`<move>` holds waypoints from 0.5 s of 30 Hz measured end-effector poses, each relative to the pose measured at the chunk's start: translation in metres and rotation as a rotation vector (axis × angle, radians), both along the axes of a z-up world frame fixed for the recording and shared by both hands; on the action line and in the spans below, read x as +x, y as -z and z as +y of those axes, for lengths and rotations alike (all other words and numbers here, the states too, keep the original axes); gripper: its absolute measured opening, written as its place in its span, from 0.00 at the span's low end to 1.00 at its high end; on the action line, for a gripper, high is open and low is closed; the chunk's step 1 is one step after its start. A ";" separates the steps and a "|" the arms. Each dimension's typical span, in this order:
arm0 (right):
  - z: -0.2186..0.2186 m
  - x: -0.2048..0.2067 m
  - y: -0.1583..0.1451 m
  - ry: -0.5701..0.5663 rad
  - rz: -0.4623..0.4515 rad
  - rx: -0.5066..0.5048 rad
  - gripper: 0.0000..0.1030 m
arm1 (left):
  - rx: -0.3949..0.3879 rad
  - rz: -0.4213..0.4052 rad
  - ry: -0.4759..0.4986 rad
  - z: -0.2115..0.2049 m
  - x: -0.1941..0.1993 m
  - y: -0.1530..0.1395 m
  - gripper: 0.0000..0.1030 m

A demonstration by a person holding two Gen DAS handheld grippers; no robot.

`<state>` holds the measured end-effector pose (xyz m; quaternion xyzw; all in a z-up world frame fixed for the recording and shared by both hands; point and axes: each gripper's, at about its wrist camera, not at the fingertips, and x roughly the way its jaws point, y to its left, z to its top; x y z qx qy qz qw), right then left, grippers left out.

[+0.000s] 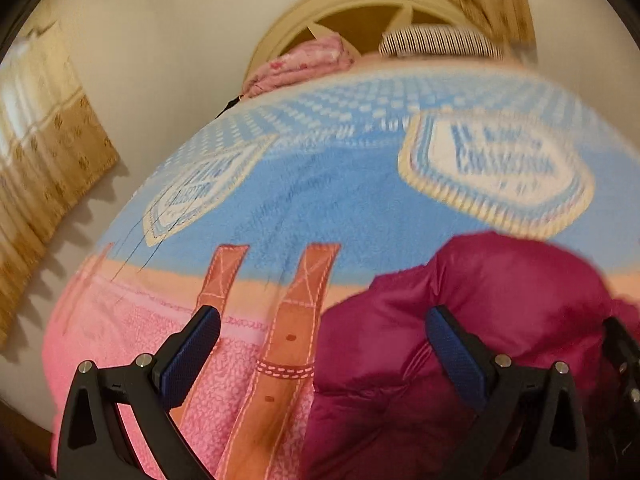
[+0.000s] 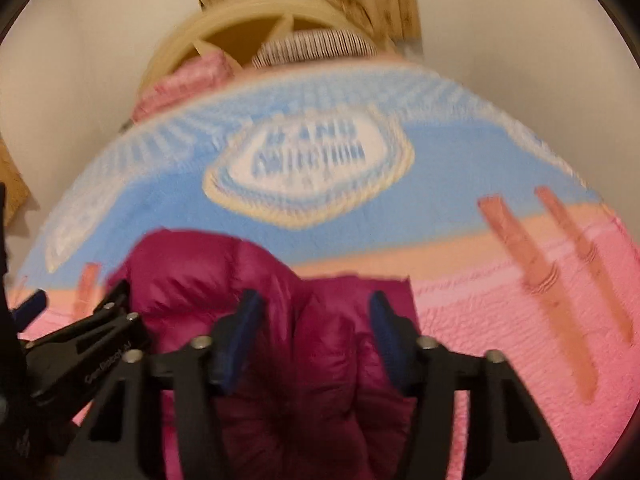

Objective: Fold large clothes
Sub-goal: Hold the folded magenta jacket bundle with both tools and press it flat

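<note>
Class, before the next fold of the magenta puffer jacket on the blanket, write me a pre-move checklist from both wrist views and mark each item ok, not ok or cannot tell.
1. Left claw free to grasp: ok, jaws stand wide, nothing pinched.
2. Right claw placed over the garment: ok, the magenta puffer jacket shows between its jaws.
3. Right claw gripping the fabric: cannot tell, pads seem apart from it and the picture is blurred.
4. Jacket lying flat: not ok, it is bunched and puffed.
5. Folding surface: ok, the blue and pink blanket lies spread beneath.
6. Claws clear of each other: cannot tell, each shows at the edge of the other's view.
</note>
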<state>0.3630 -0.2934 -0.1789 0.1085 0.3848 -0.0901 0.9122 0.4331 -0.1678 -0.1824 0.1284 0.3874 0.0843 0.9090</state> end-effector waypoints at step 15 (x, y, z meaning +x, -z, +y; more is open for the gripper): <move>-0.005 0.000 0.038 0.007 0.052 -0.016 0.62 | -0.025 0.015 -0.010 -0.001 0.002 0.036 0.99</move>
